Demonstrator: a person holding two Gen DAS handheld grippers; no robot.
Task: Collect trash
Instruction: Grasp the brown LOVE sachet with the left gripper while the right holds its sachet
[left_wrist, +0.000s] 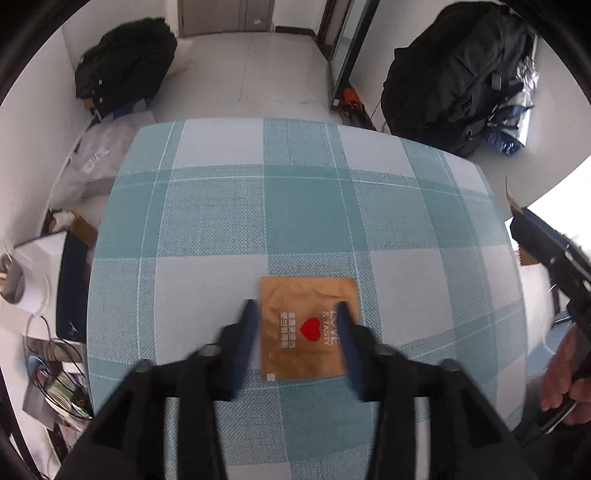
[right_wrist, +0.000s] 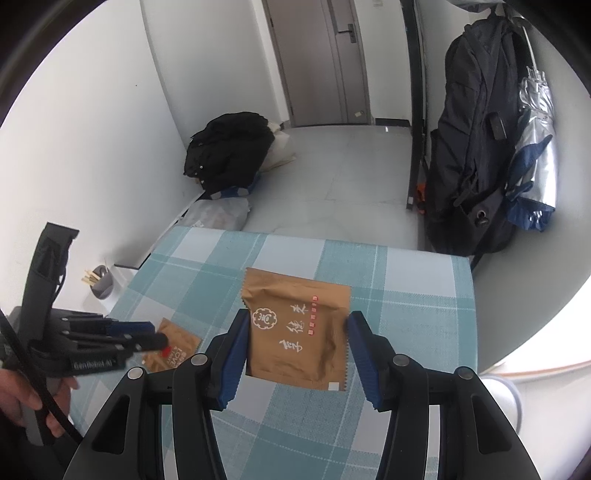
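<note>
Two brown wrappers are involved: the larger wrapper (right_wrist: 299, 328) is pinched by the right gripper (right_wrist: 297, 347), while the heart-printed wrapper (left_wrist: 308, 328) lies flat on the checked tablecloth (left_wrist: 314, 214) beneath the left gripper's (left_wrist: 295, 332) spread jaws. So flat a wrapper could be skidded aside and missed.

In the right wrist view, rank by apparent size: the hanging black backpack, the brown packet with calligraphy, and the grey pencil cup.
1. Hanging black backpack, largest.
2. Brown packet with calligraphy; it lies near the camera, so it looks bigger than it is.
3. Grey pencil cup, smallest.
</note>
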